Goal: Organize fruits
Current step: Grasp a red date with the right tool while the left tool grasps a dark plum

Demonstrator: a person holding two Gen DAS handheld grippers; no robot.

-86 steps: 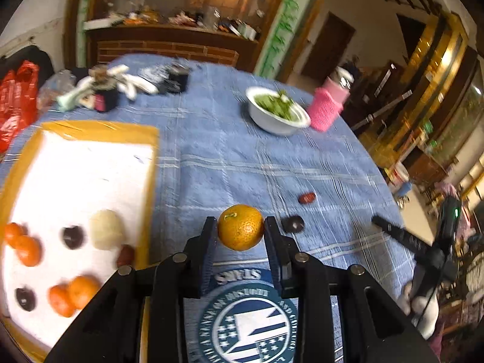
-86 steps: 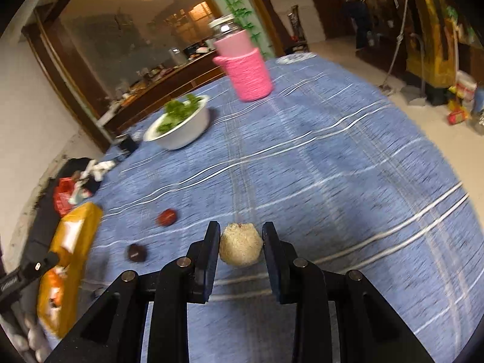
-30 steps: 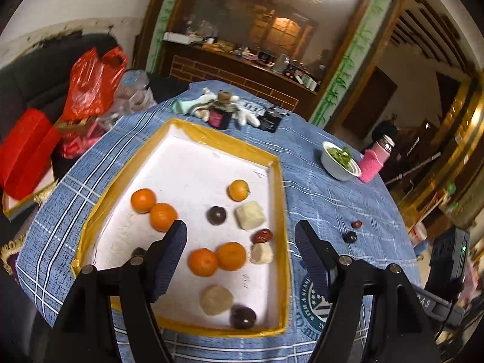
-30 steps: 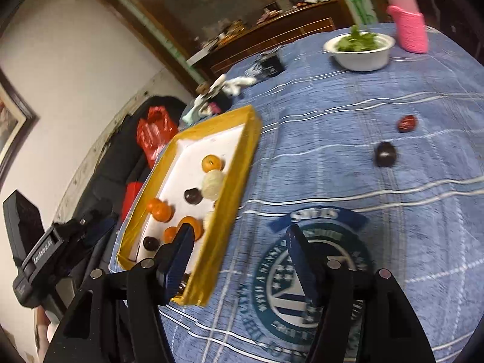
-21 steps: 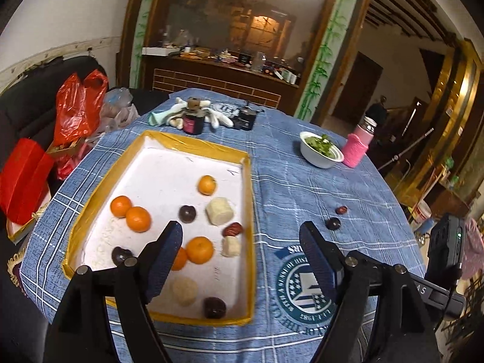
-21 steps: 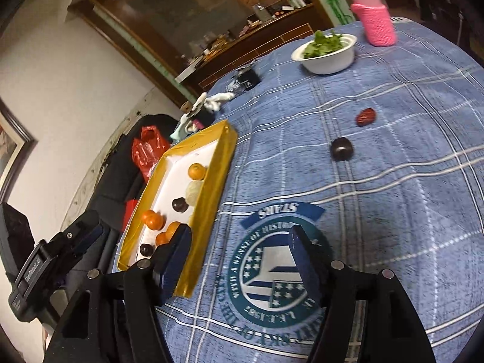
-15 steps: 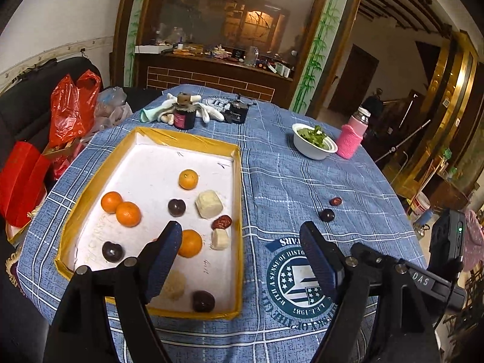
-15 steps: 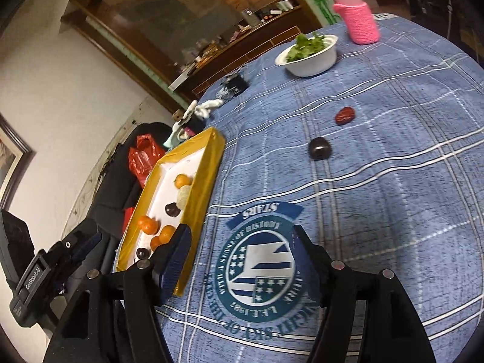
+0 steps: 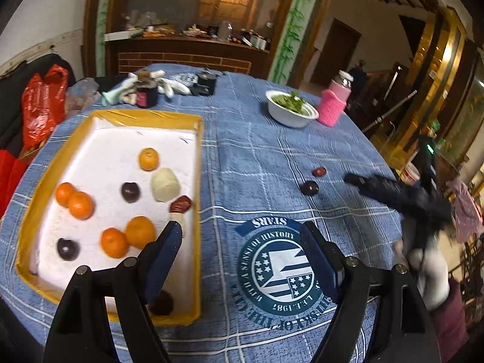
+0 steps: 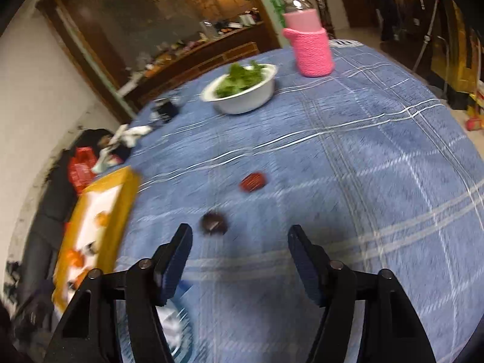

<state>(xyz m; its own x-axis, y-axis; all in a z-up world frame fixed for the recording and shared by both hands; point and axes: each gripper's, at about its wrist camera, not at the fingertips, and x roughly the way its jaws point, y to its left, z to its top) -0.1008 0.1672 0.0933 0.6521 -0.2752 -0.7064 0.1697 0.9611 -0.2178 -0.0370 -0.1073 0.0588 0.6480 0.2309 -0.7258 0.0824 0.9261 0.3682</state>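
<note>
two fruits, a dark plum (image 10: 214, 223) and a red date (image 10: 253, 181), are seen on the blue checked bench (image 10: 378, 163), right of the yellow tray (image 9: 198, 181). the left gripper (image 9: 239, 248) and right gripper (image 10: 239, 248) are empty, jaws spread, the right's having just narrowed.

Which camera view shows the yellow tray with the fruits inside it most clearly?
The left wrist view: the whole tray lies below the camera, sharp enough to tell oranges, dark fruits and pale pieces apart. The right wrist view shows only the tray from the side at the left edge, blurred, with its contents as smears.
</note>
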